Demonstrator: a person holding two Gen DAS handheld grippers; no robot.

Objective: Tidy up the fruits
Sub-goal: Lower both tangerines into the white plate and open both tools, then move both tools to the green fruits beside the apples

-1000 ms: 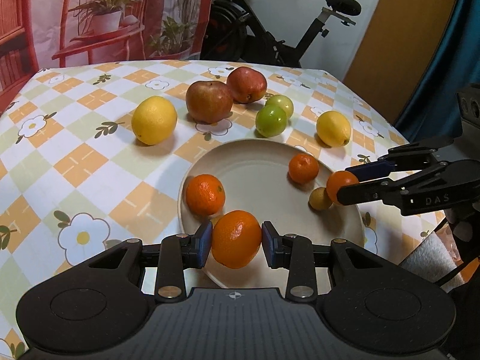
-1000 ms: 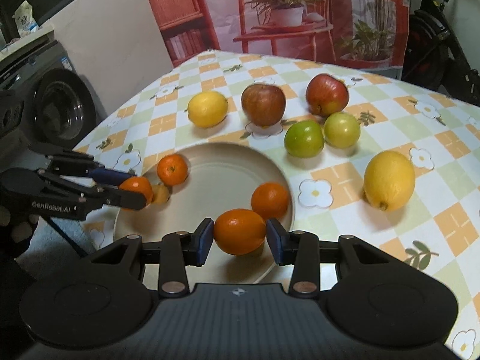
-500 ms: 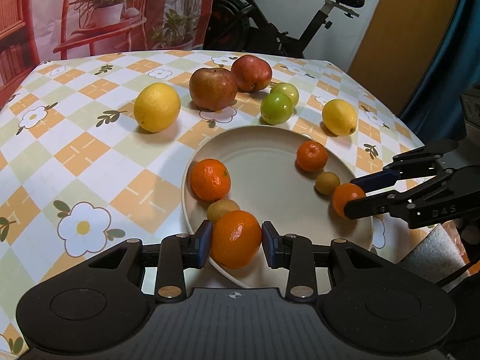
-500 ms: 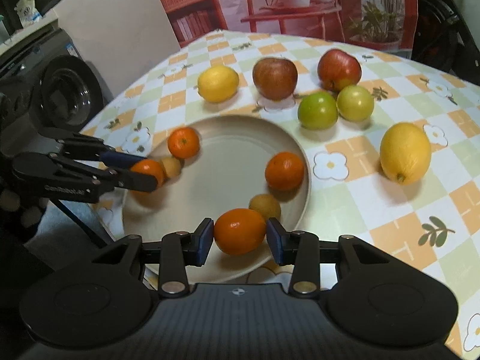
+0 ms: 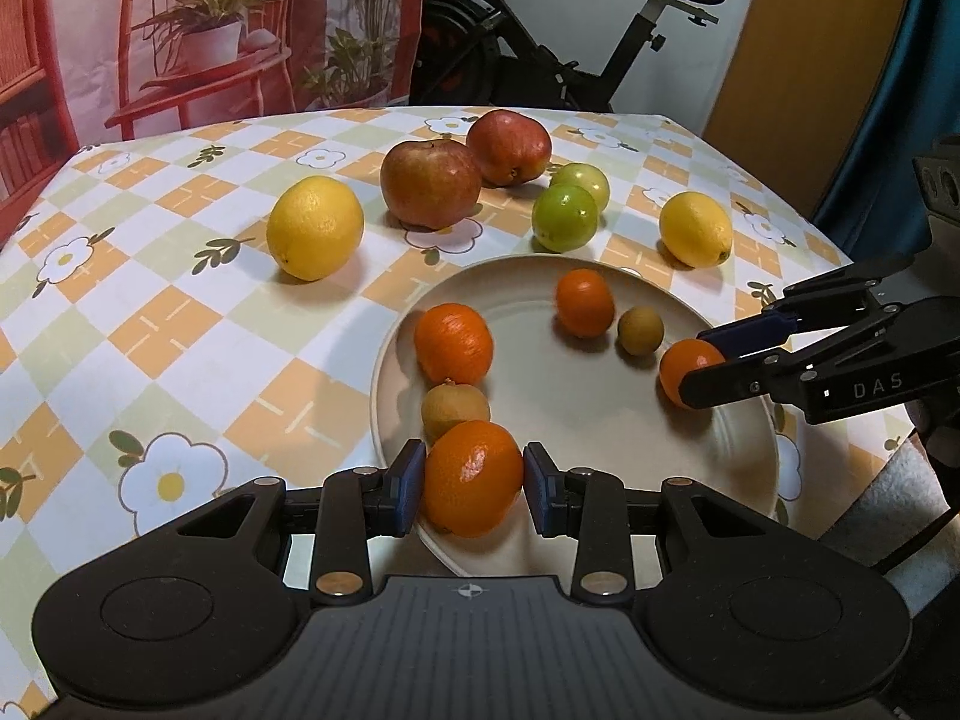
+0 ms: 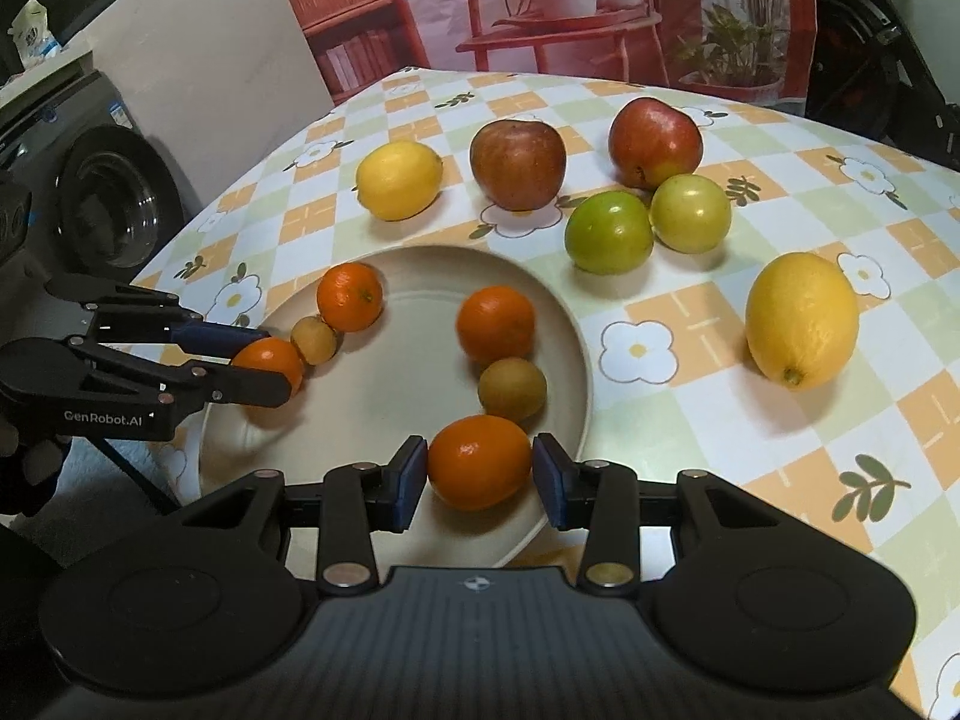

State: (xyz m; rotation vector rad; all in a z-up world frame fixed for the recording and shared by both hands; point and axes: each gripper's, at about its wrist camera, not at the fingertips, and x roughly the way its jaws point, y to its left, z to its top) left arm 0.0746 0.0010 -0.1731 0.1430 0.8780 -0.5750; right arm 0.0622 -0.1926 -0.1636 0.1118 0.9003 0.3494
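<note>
A beige plate [image 5: 576,396] lies on the checked tablecloth and shows in the right wrist view too [image 6: 390,396]. My left gripper [image 5: 474,480] is shut on an orange [image 5: 473,477] at the plate's near rim. My right gripper [image 6: 480,468] is shut on another orange [image 6: 479,461] at the opposite rim; it appears in the left wrist view [image 5: 702,363] holding that orange [image 5: 684,363]. Two more oranges [image 5: 453,343] [image 5: 584,303] and two small brownish fruits [image 5: 454,411] [image 5: 641,331] lie in the plate.
Beyond the plate on the cloth lie two lemons [image 5: 315,227] [image 5: 696,229], two red apples [image 5: 431,183] [image 5: 509,146] and two green fruits [image 5: 564,217] [image 5: 582,180]. An exercise bike [image 5: 570,60] stands behind the table. A washing machine [image 6: 102,192] stands off its left side.
Both grippers have drawn back toward opposite rims of the plate with their oranges still held. A second small brownish fruit has come into view beside the left gripper's orange.
</note>
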